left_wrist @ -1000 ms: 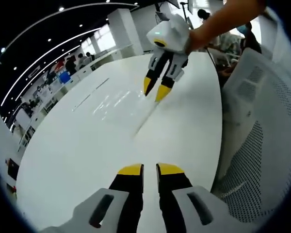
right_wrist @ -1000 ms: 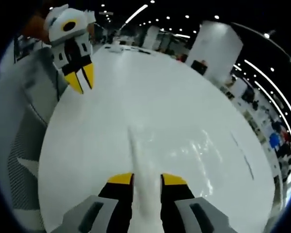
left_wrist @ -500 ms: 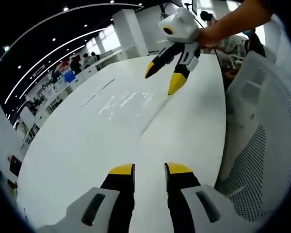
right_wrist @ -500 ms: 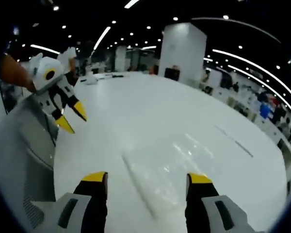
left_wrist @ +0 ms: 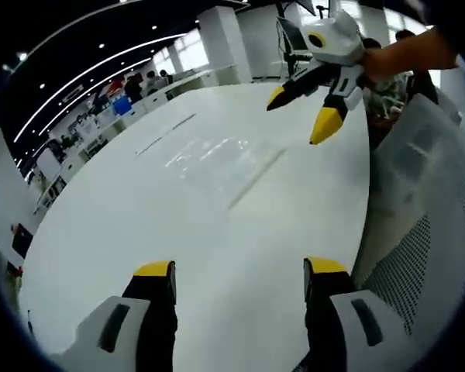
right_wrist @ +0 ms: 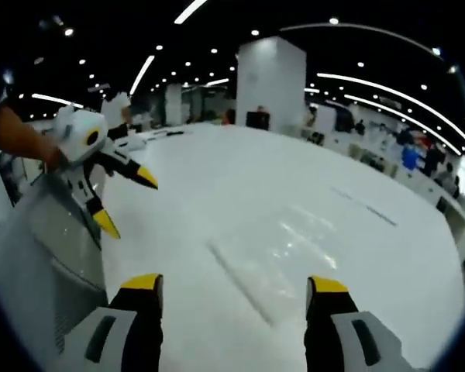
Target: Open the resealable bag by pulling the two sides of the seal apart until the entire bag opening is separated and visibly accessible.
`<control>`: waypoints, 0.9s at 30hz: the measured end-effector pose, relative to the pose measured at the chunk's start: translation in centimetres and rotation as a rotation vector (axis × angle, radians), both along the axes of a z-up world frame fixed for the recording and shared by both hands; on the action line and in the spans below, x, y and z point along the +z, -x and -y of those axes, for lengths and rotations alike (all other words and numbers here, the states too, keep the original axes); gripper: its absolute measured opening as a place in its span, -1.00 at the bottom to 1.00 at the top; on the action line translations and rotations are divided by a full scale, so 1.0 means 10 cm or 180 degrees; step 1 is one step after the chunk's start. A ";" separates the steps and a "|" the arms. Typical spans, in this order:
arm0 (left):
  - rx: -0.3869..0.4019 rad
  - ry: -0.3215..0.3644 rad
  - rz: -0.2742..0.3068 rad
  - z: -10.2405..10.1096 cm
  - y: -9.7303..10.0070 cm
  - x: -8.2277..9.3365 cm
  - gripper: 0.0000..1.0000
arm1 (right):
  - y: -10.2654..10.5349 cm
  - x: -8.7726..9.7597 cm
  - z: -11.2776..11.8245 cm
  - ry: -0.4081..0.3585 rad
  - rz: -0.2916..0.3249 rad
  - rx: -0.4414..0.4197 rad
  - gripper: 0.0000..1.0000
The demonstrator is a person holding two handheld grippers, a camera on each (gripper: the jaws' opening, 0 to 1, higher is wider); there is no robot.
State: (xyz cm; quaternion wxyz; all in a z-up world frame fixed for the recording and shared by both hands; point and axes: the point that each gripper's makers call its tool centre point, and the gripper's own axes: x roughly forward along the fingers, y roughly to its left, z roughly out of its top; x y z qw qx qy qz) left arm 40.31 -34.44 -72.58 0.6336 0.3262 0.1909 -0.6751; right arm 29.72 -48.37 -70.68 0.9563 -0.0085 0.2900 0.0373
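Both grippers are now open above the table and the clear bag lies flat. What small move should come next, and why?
Probably lower the right gripper to the seal edge of the bag and close on one side. Both grippers, left gripper too, stand open and apart from the bag, which lies flat on the white table, so nothing grips the seal yet.

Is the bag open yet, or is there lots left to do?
Can't tell if it's open: the clear bag lies flat on the white table. Nothing is in hand: the left tool and right tool are both open, off it. Gripping the seal sides probably remains.
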 end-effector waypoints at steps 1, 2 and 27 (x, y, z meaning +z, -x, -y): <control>0.0042 0.0007 -0.0062 0.00 0.01 0.00 0.48 | 0.02 0.00 0.00 -0.0050 0.0011 -0.0056 0.59; 0.0082 -0.0008 -0.0115 -0.01 0.01 -0.01 0.53 | 0.04 0.00 0.00 -0.0102 0.0008 -0.0112 0.65; 0.0349 -0.0056 -0.0318 -0.34 0.11 -0.14 0.94 | 0.38 -0.13 -0.25 -0.0179 -0.0093 -0.0491 0.99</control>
